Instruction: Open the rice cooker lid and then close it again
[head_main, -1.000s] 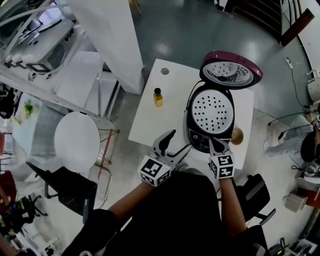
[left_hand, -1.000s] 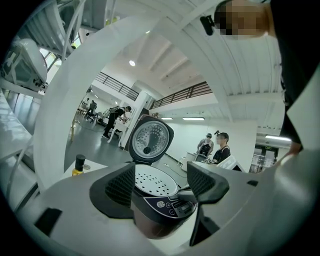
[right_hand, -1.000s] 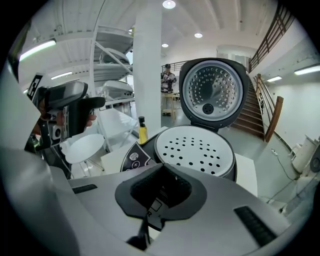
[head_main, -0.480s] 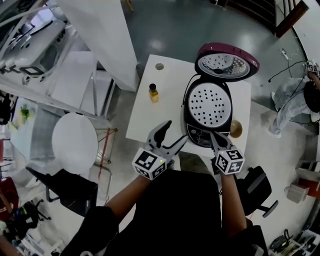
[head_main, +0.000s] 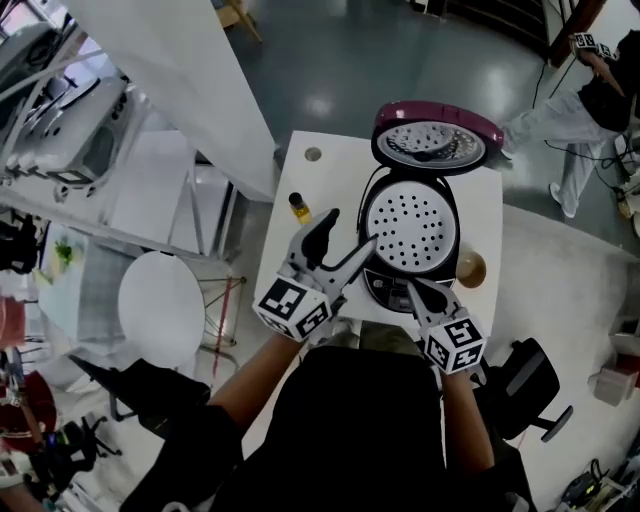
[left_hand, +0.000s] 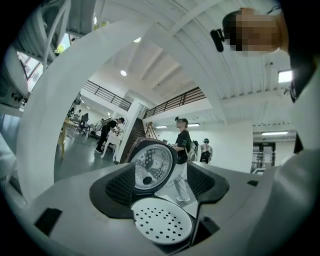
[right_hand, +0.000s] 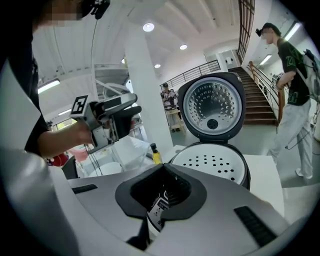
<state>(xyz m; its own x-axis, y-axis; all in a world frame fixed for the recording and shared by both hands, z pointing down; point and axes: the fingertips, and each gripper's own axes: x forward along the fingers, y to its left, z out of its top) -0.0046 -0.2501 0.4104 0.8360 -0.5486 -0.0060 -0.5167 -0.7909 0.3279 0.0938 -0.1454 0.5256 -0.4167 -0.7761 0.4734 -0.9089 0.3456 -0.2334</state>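
Observation:
The rice cooker (head_main: 380, 275) stands on the white table with its maroon lid (head_main: 437, 140) swung up and back. A white perforated tray (head_main: 413, 225) fills its top. My left gripper (head_main: 352, 228) is open, raised at the cooker's left rim, nothing between its fingers. In the left gripper view (left_hand: 162, 195) the lid (left_hand: 152, 165) and tray (left_hand: 160, 220) show between the spread jaws. My right gripper (head_main: 413, 290) is shut and empty over the cooker's front panel. In the right gripper view (right_hand: 162, 192) the lid (right_hand: 212, 107) stands upright behind the tray (right_hand: 212, 161).
A small yellow bottle (head_main: 299, 207) stands on the table (head_main: 300, 270) left of the cooker. A brown round dish (head_main: 470, 268) sits at its right. A round white stool (head_main: 160, 310) is at the left, a black chair (head_main: 525, 385) at the right. A person (head_main: 590, 90) walks beyond the table.
My left gripper rose and moved right, from the table's front edge to the cooker's left rim. My right gripper lifted a little, still shut. The lid stayed open.

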